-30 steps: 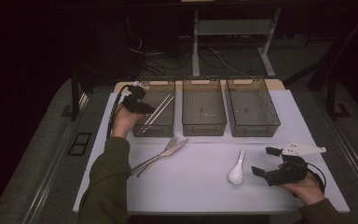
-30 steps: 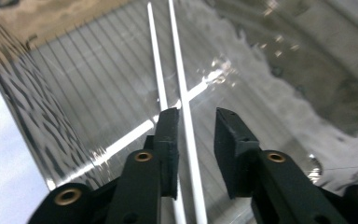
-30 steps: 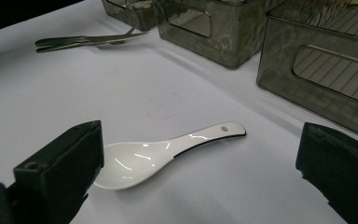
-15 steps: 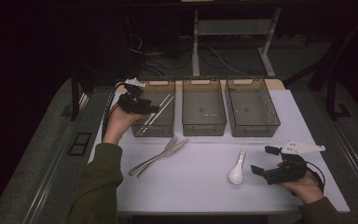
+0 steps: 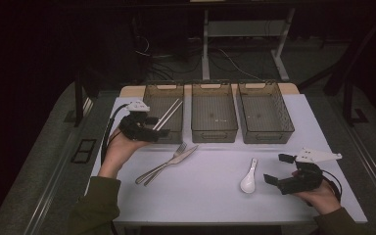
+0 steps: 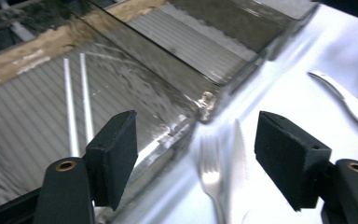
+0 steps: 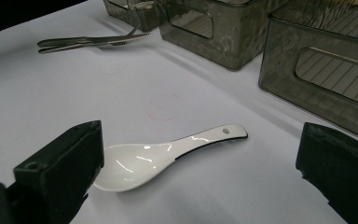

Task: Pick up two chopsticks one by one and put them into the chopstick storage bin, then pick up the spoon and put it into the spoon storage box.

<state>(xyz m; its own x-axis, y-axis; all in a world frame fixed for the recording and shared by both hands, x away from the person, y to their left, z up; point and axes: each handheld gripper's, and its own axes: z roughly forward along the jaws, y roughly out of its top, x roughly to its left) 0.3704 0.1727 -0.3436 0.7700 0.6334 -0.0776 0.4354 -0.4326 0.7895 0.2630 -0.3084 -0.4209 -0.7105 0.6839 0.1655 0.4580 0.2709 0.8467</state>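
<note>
Nearest, the right claw point(image 5: 273, 171) waits spread beside the white spoon point(image 5: 248, 179) on the bench point(image 5: 215, 196), while farther off the left claw point(image 5: 154, 128), its jaws just opening empty past the chopsticks point(image 5: 168, 114) in the left bin point(image 5: 164, 90), likely drops next toward the fork point(image 5: 162, 165).

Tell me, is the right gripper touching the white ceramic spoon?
Apart: in the high view, bare table separates the right gripper from the white ceramic spoon.

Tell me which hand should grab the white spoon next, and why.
Right. The right tongs sit open beside the white spoon, which lies between their jaws in the right gripper view. The left tongs, jaws just opened and empty, hang by the left bin, with the fork nearer them.
</note>
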